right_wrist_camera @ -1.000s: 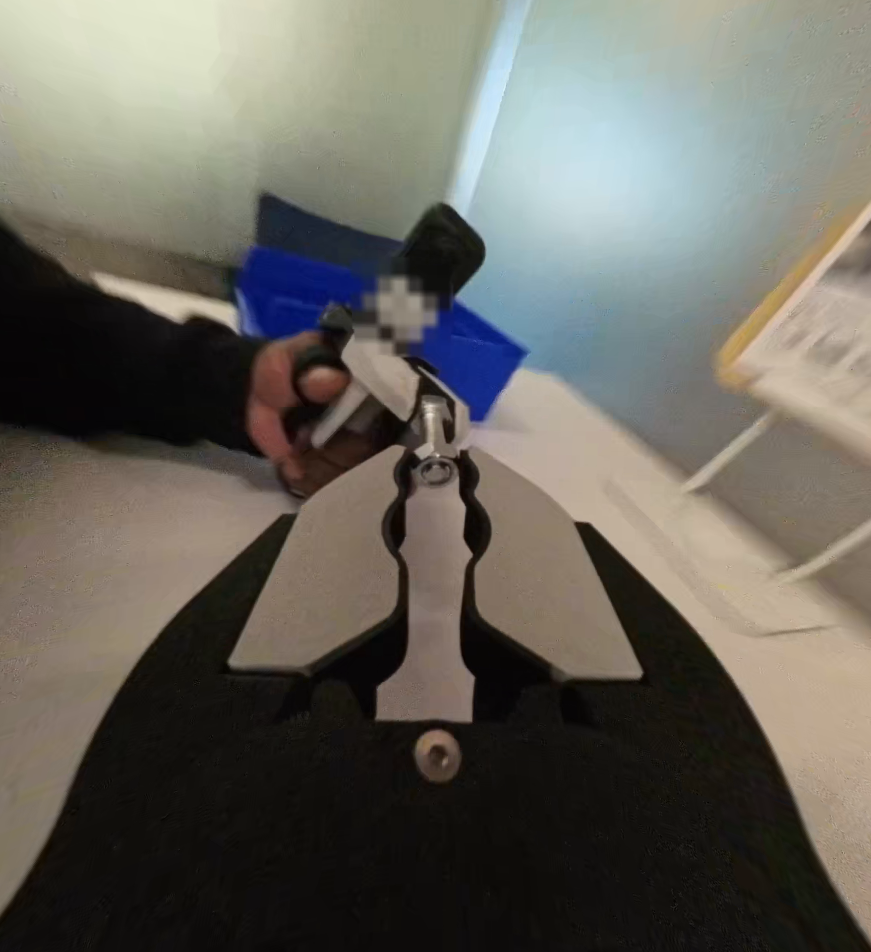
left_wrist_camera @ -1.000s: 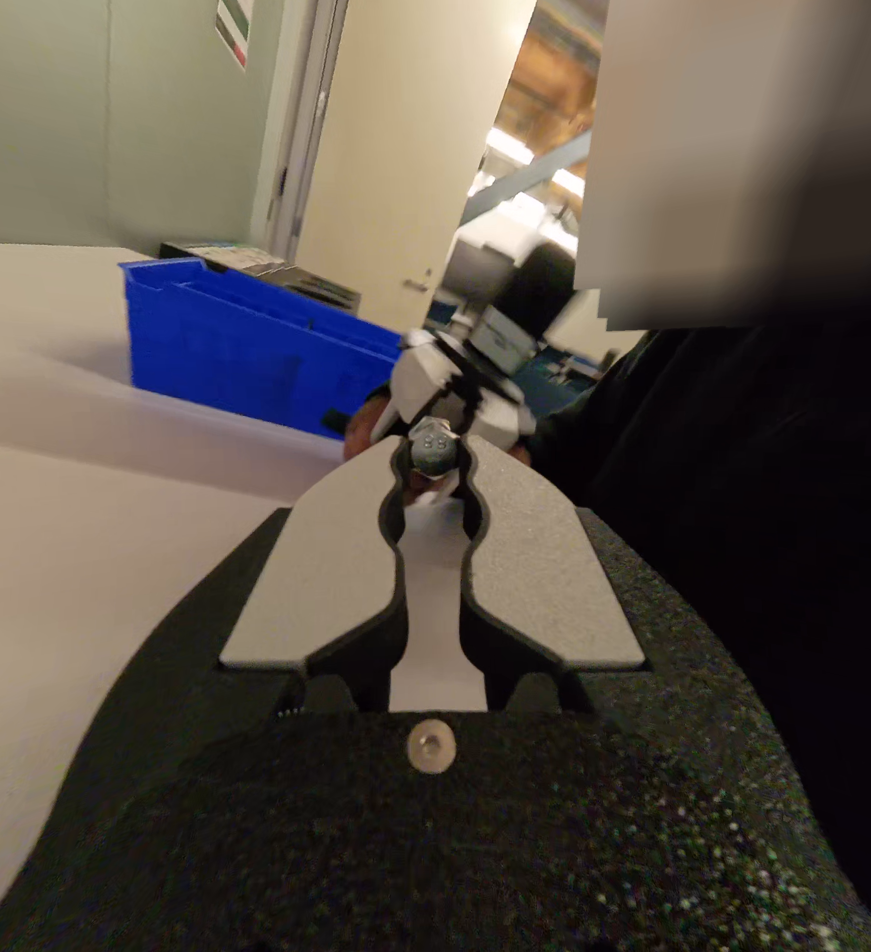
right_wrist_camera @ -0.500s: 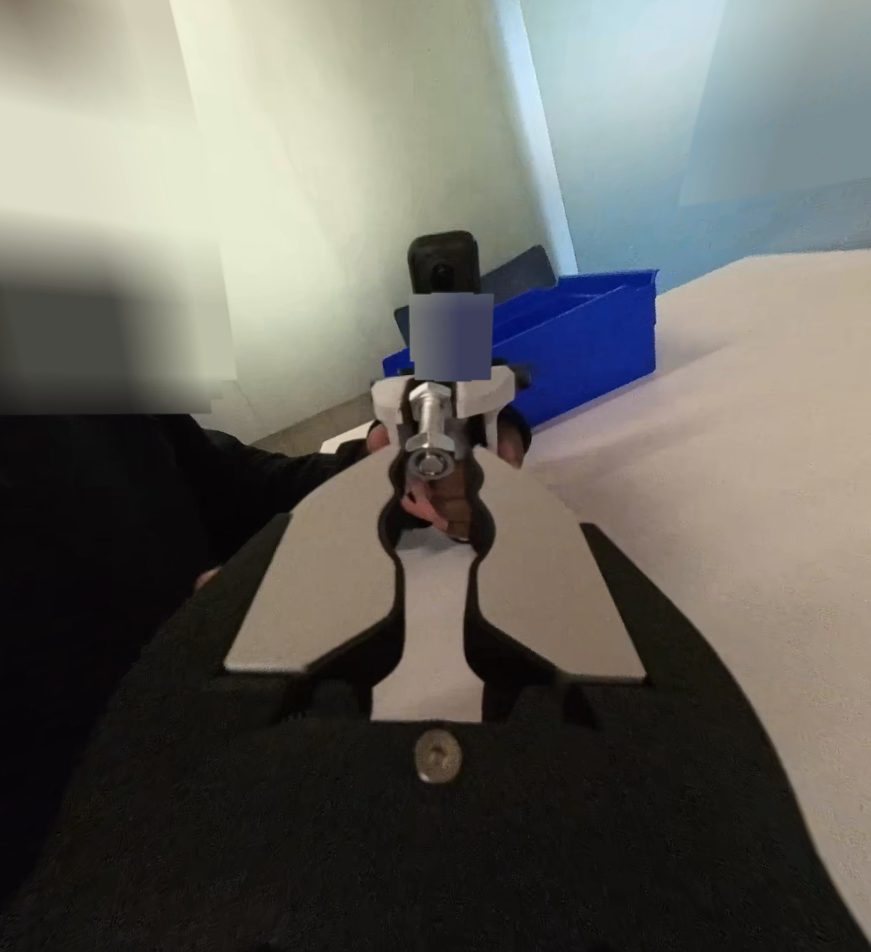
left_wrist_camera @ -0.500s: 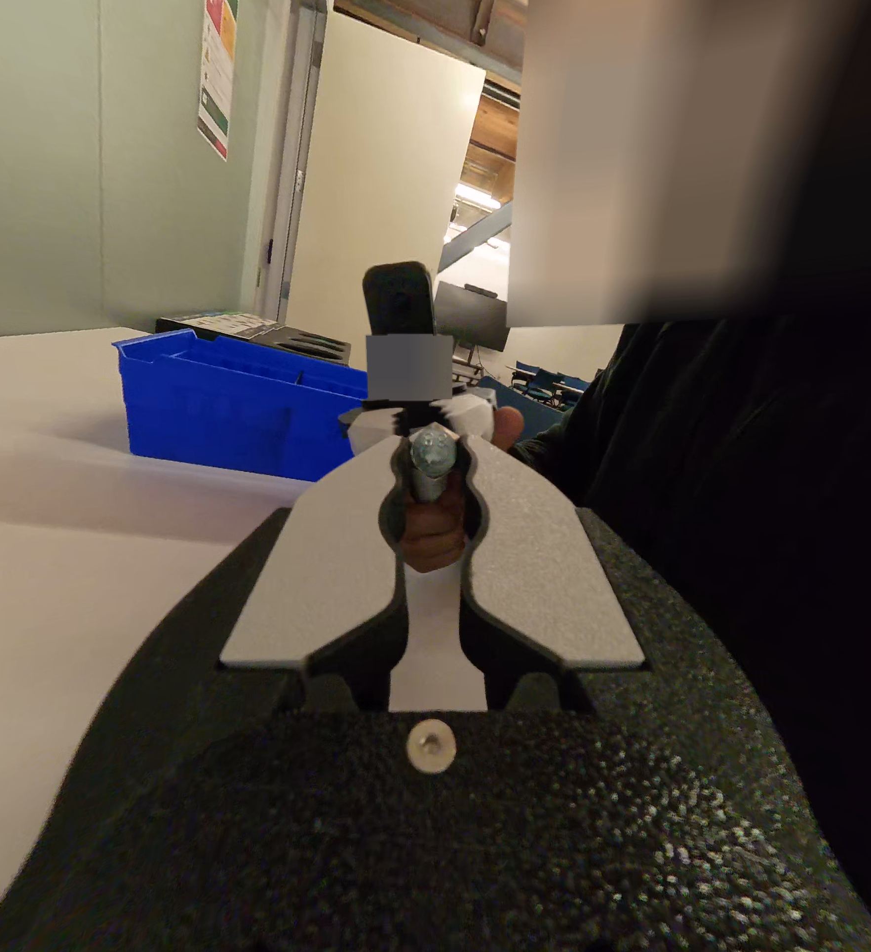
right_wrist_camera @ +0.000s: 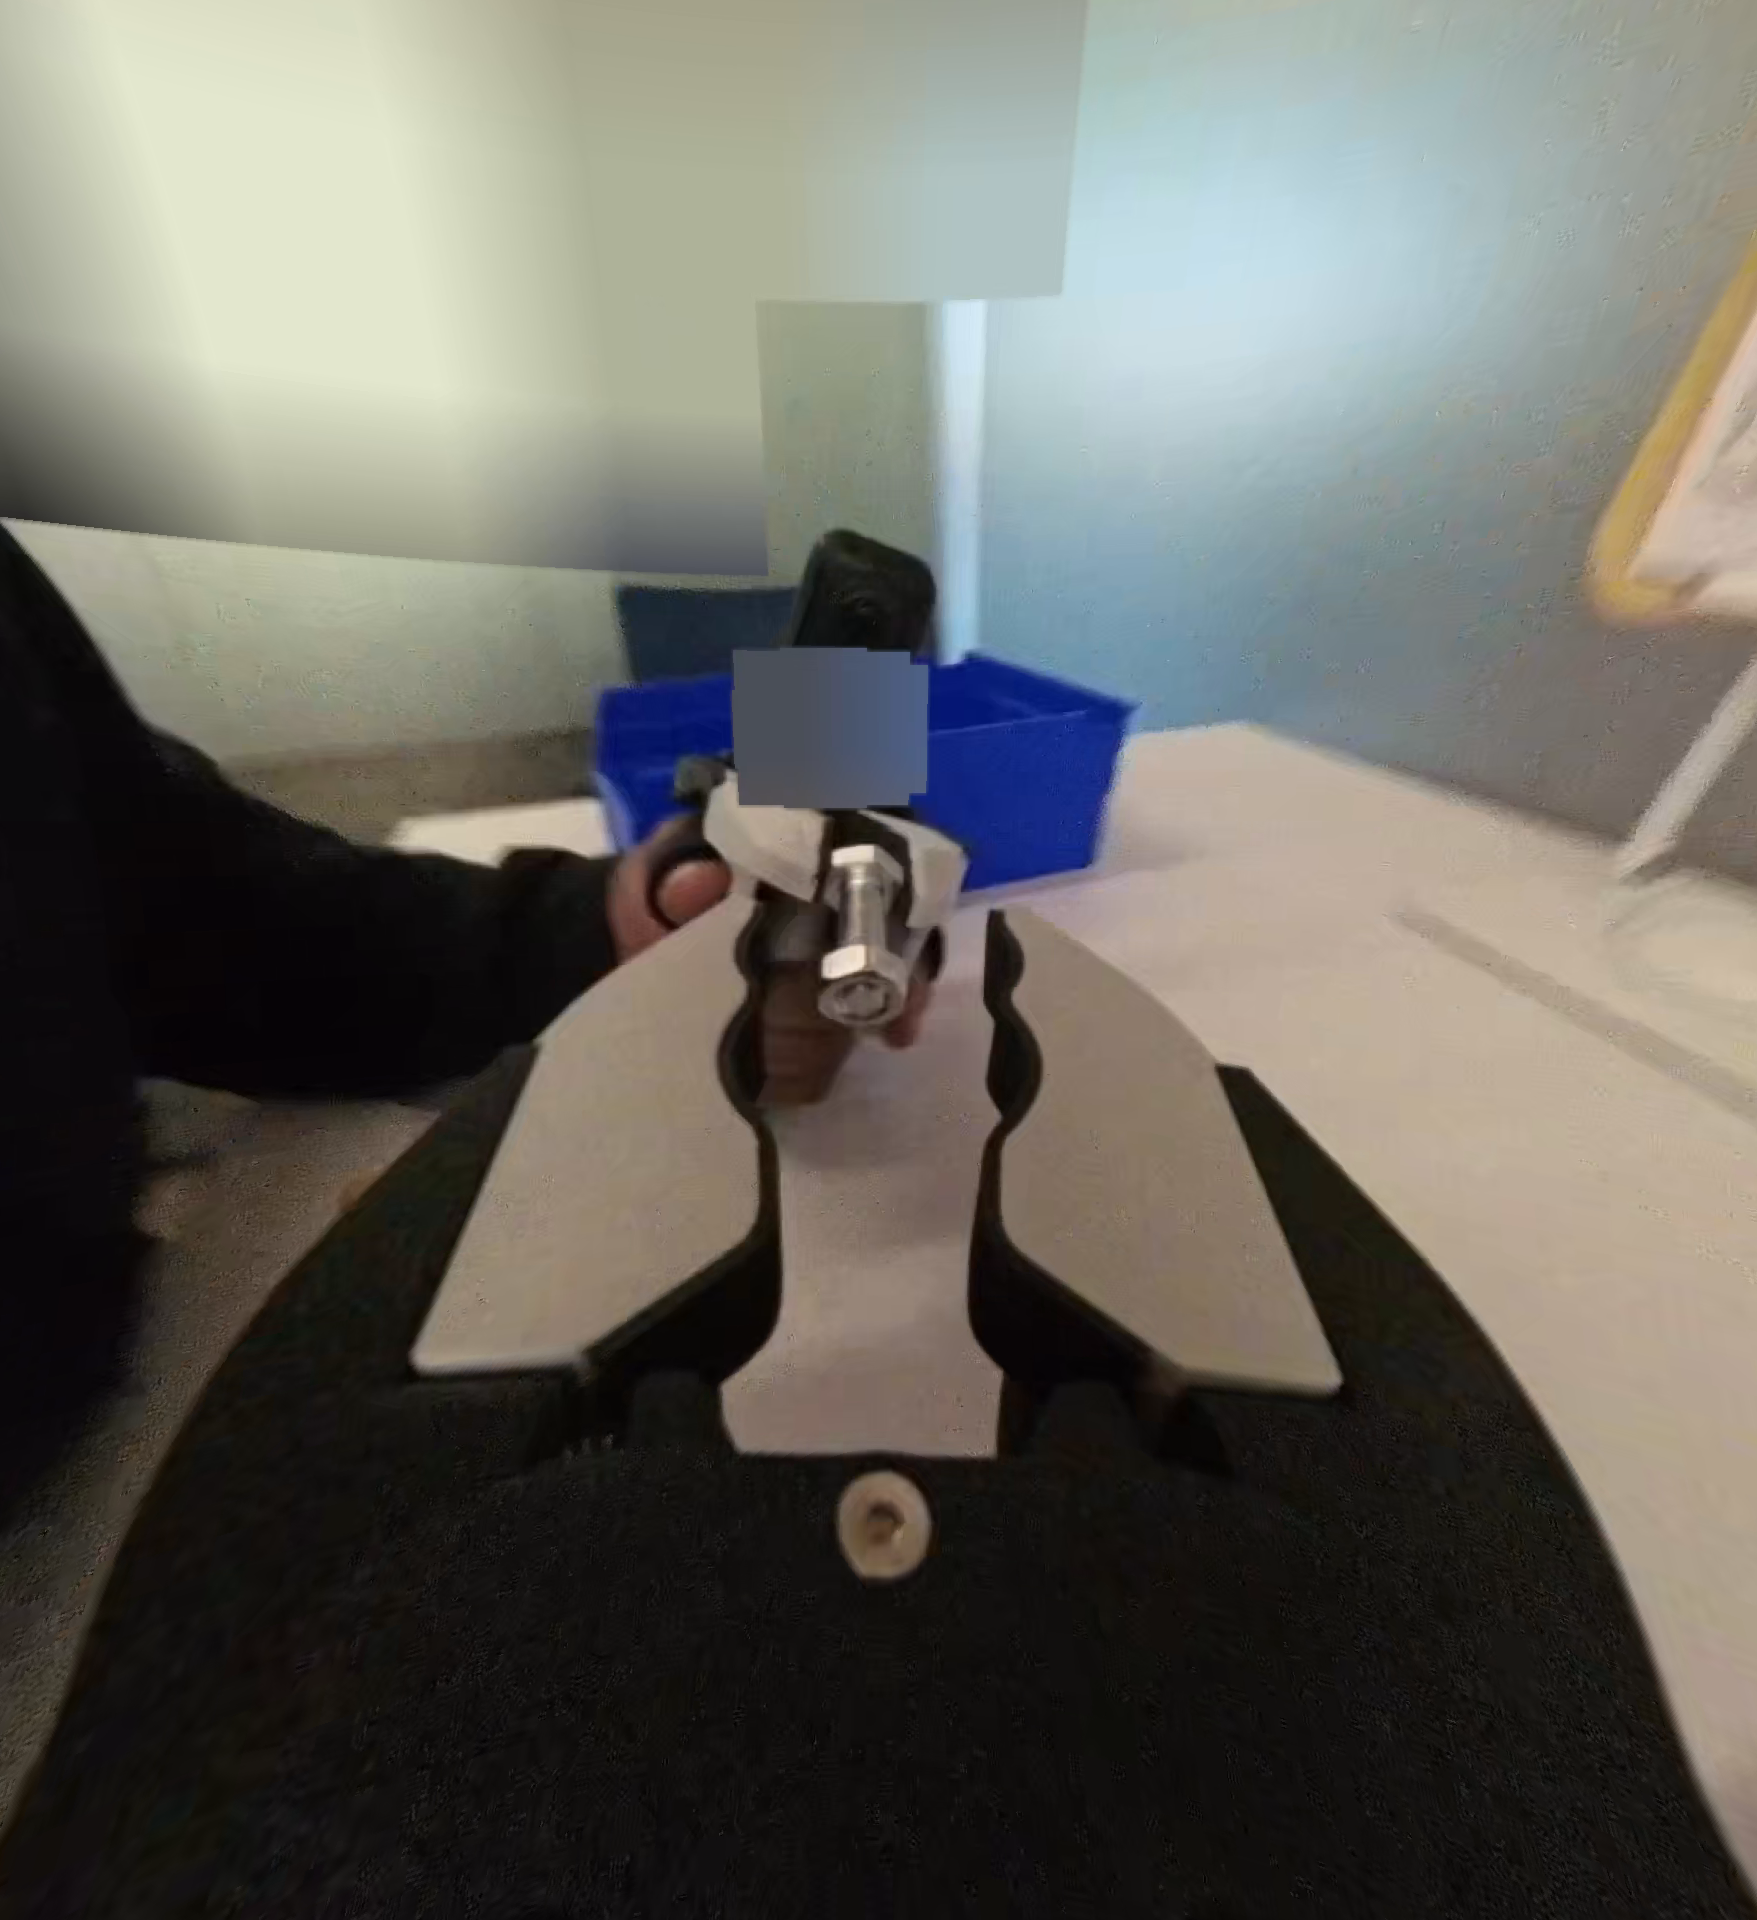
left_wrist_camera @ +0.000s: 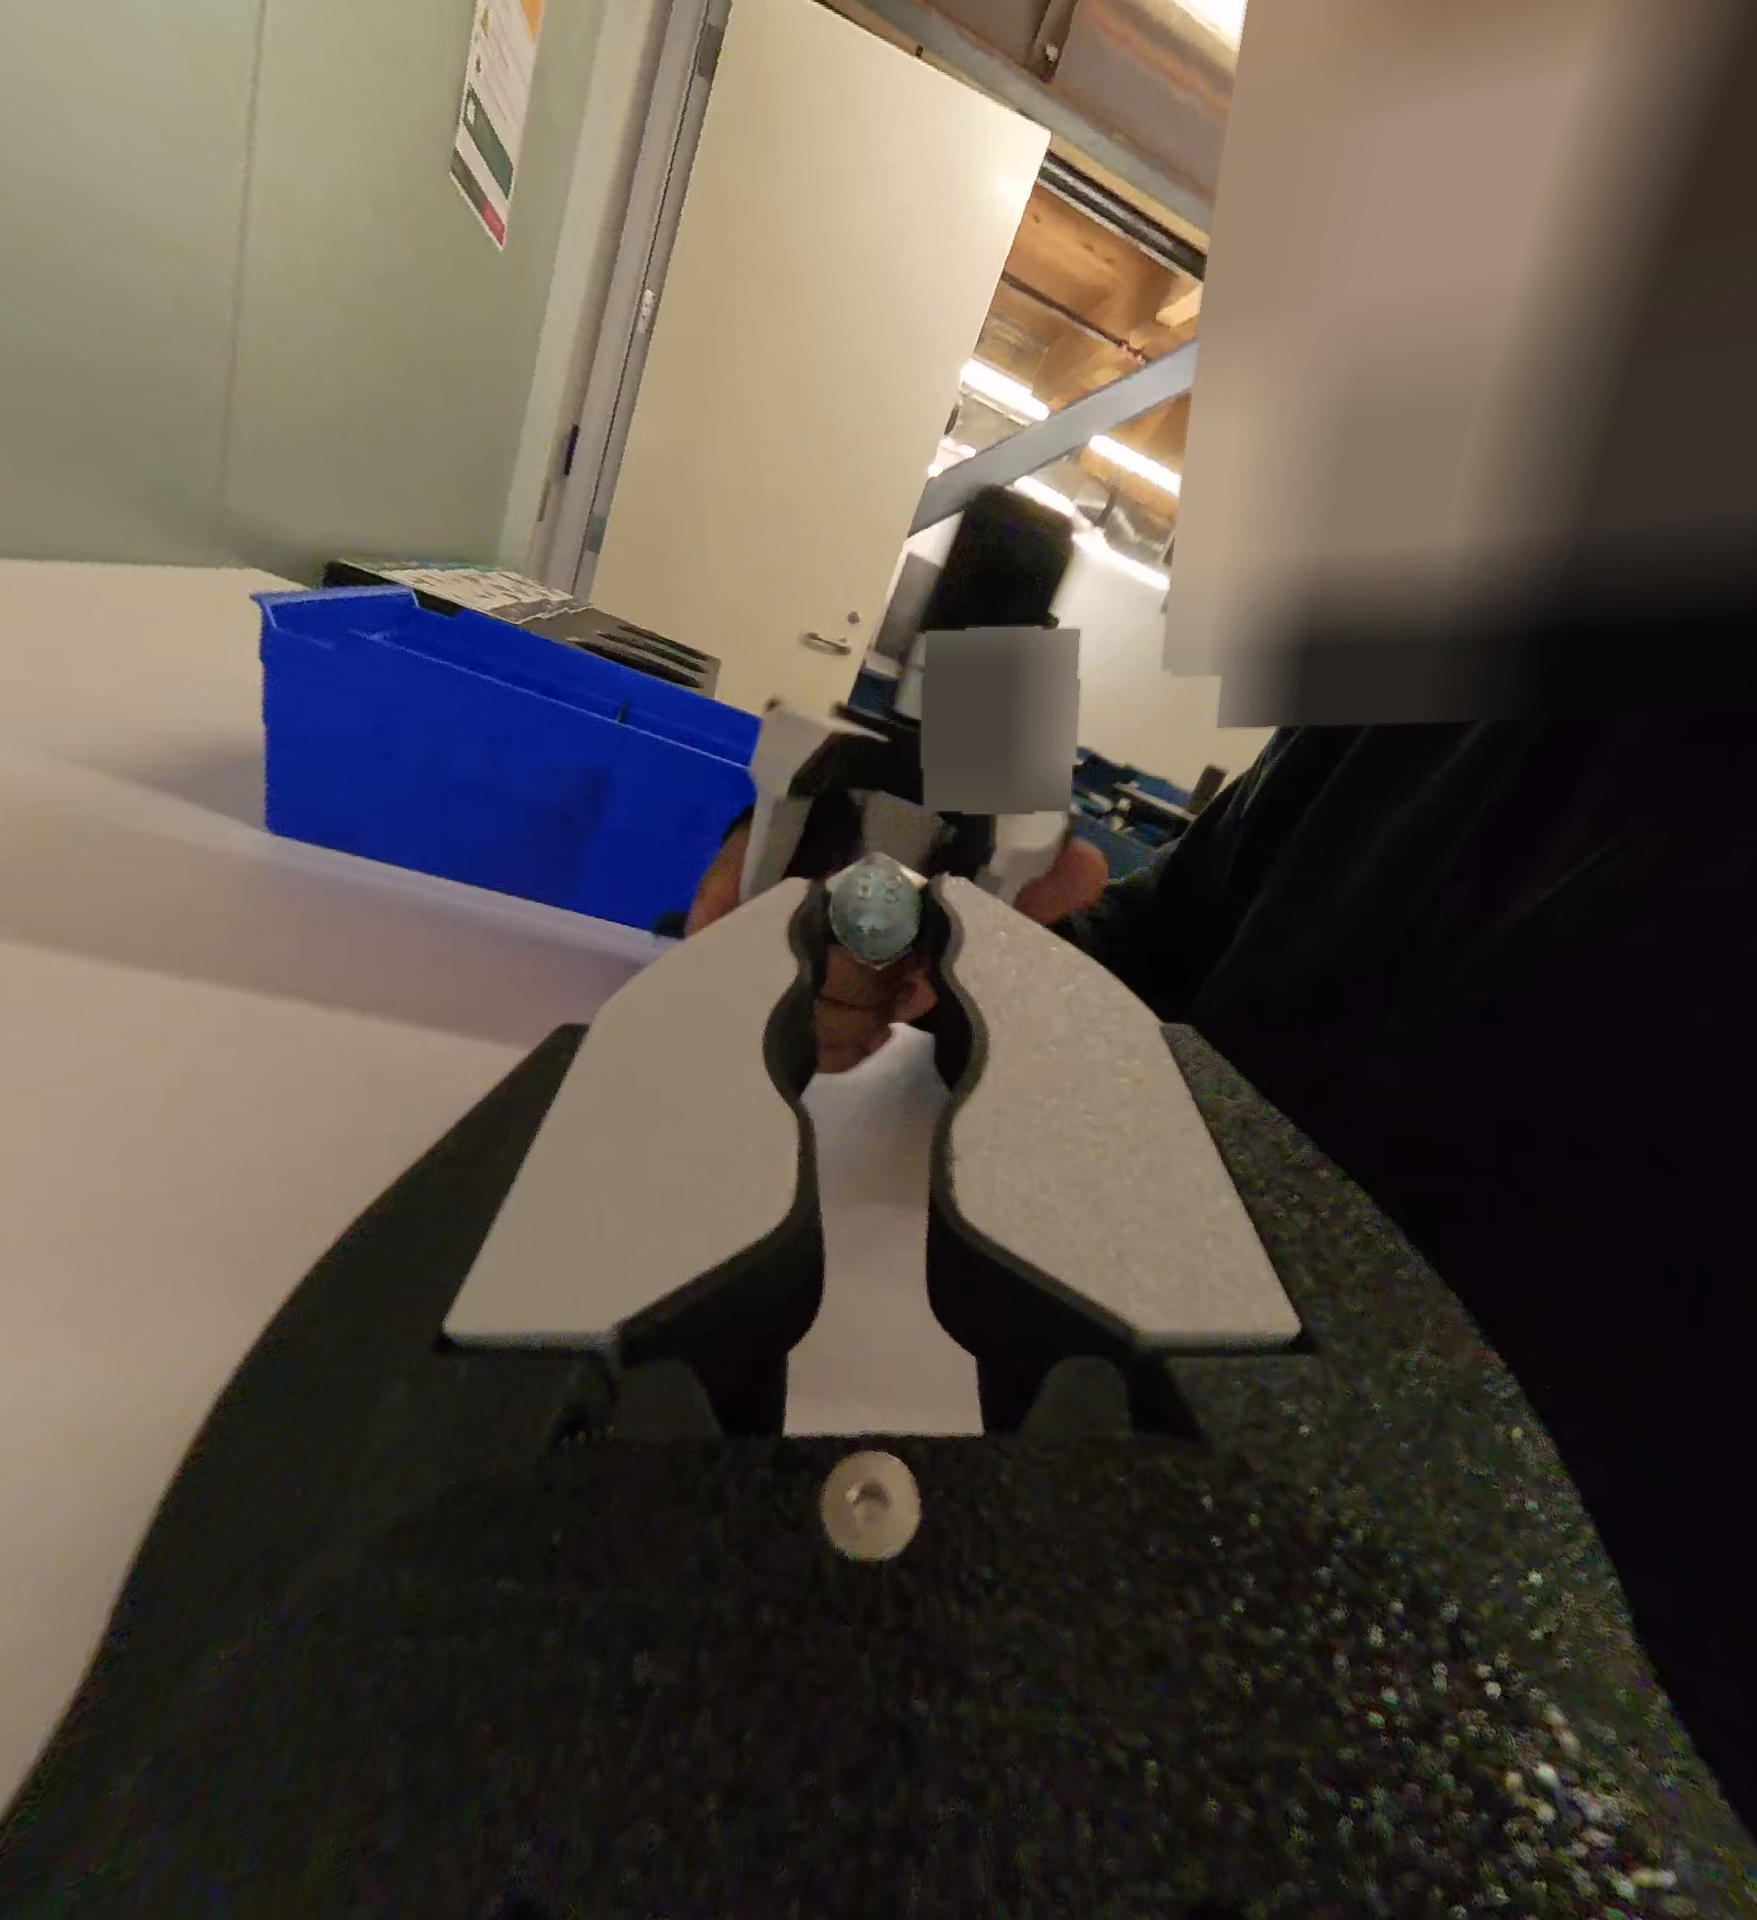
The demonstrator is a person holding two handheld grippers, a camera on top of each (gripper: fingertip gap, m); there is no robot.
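My left gripper (left_wrist_camera: 874,899) is shut on the hex head of a silver bolt (left_wrist_camera: 874,920) and holds it above the white table (left_wrist_camera: 126,1143). In the right wrist view the bolt (right_wrist_camera: 853,914) points toward the camera, with a hex nut (right_wrist_camera: 858,961) threaded on near its free end. My right gripper (right_wrist_camera: 874,930) is open. Its fingers (right_wrist_camera: 645,1091) stand apart on either side of the nut without touching it. The right gripper also shows in the left wrist view (left_wrist_camera: 905,831), just behind the bolt head, with its fingers spread.
A blue plastic bin (left_wrist_camera: 500,758) stands on the table behind the grippers and also shows in the right wrist view (right_wrist_camera: 1019,769). A person's dark sleeve (right_wrist_camera: 282,935) reaches in from the left. A yellow-edged board on a white stand (right_wrist_camera: 1736,416) is at the right. My hands' fingertips stand some 65 centimeters from each other.
My right gripper's jaws were closed around the nut on the bolt's end and have opened off it. The left gripper keeps its hold on the bolt head. Both views swung.
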